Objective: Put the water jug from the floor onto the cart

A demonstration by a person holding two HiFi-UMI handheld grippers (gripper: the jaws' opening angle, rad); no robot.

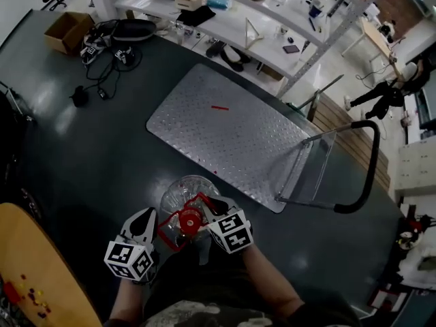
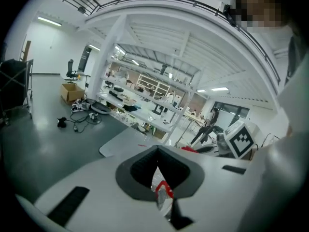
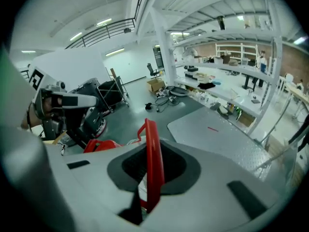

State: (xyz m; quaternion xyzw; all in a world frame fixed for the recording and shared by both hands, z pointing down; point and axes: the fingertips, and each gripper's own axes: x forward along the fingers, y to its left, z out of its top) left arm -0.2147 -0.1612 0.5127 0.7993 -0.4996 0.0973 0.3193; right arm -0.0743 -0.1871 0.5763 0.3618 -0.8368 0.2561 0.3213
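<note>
A clear water jug (image 1: pixel 185 193) with a red cap (image 1: pixel 190 219) and a red carrying handle (image 1: pixel 170 238) hangs just below me, off the dark floor, near the front edge of the cart (image 1: pixel 231 131). My left gripper (image 1: pixel 157 231) is shut on the handle's left side; the left gripper view shows red and clear plastic pinched in the gripper (image 2: pixel 161 190). My right gripper (image 1: pixel 208 221) is shut on the handle's right side, and in the right gripper view the red bar (image 3: pixel 152 153) runs upright through the closed jaws. The cart's diamond-plate deck is bare except for a small red mark (image 1: pixel 219 107).
The cart's black push handle (image 1: pixel 368 176) rises at its right end. White shelving (image 1: pixel 259 26) runs behind it. A cardboard box (image 1: pixel 68 31) and tangled cables (image 1: pixel 109 53) lie at the back left. A yellow wooden tabletop (image 1: pixel 34 271) fills the lower left.
</note>
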